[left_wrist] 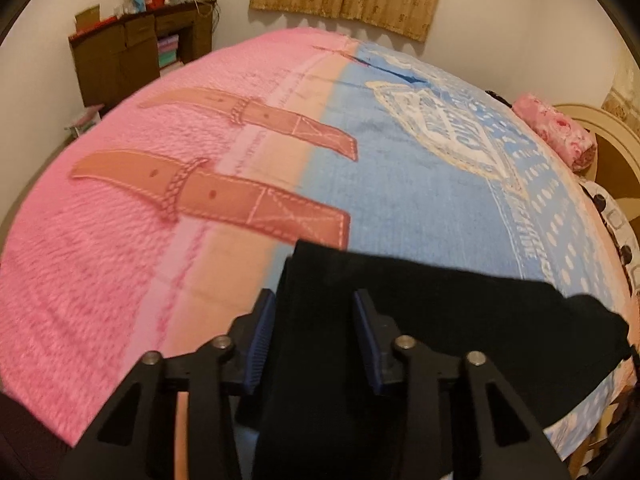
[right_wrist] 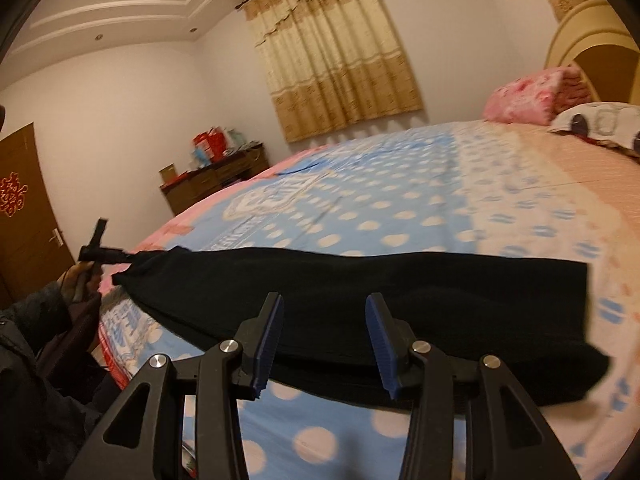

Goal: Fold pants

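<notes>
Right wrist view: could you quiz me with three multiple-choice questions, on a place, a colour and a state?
1. Where do the pants lie? A on the bed; B on the floor; C on a chair.
2. Their colour? A pink; B black; C white.
3. The right tongs are: A open; B shut on a pillow; C out of view.
Answers: A, they stretch across the bed's blanket; B, the cloth is black; A, the fingers stand apart, clamping nothing.
</notes>
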The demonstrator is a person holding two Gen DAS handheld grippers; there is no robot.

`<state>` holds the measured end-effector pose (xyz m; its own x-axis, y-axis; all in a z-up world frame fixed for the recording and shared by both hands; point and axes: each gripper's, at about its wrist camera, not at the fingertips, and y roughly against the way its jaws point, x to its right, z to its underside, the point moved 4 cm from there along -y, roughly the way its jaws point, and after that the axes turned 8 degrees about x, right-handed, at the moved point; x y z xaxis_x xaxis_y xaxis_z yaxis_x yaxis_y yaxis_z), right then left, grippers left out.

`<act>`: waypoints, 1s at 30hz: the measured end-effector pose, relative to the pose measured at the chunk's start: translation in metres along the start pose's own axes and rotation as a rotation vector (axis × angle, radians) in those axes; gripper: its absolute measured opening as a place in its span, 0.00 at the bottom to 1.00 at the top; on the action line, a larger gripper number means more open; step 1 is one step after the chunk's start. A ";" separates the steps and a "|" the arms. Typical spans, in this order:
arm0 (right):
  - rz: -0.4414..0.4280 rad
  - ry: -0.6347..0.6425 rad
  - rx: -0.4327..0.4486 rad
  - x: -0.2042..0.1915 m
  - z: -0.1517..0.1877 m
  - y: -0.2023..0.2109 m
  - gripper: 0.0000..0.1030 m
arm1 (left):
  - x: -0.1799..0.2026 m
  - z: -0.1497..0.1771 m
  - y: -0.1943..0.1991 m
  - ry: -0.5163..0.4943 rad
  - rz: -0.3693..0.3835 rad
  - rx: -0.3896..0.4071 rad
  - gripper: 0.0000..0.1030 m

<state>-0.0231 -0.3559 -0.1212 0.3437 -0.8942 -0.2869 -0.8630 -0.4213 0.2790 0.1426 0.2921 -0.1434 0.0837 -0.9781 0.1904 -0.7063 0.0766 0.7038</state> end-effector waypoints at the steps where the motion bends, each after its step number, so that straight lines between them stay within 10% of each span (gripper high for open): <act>1: -0.009 -0.001 -0.006 -0.005 0.001 -0.005 0.44 | 0.001 -0.002 -0.006 0.004 0.013 -0.014 0.21; 15: -0.082 -0.022 -0.069 -0.049 0.001 -0.050 0.44 | 0.015 -0.028 -0.035 -0.125 -0.045 0.041 0.12; 21: -0.210 0.153 -0.153 -0.127 0.009 -0.083 0.49 | -0.001 -0.017 -0.006 -0.082 -0.075 0.063 0.42; 30: -0.237 0.207 -0.316 -0.165 0.049 -0.138 0.61 | 0.007 0.016 0.042 -0.116 -0.138 0.148 0.43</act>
<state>0.0207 -0.1427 -0.1575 0.6130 -0.7654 -0.1961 -0.6072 -0.6152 0.5028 0.1023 0.2856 -0.1230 0.1109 -0.9937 0.0134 -0.7901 -0.0800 0.6078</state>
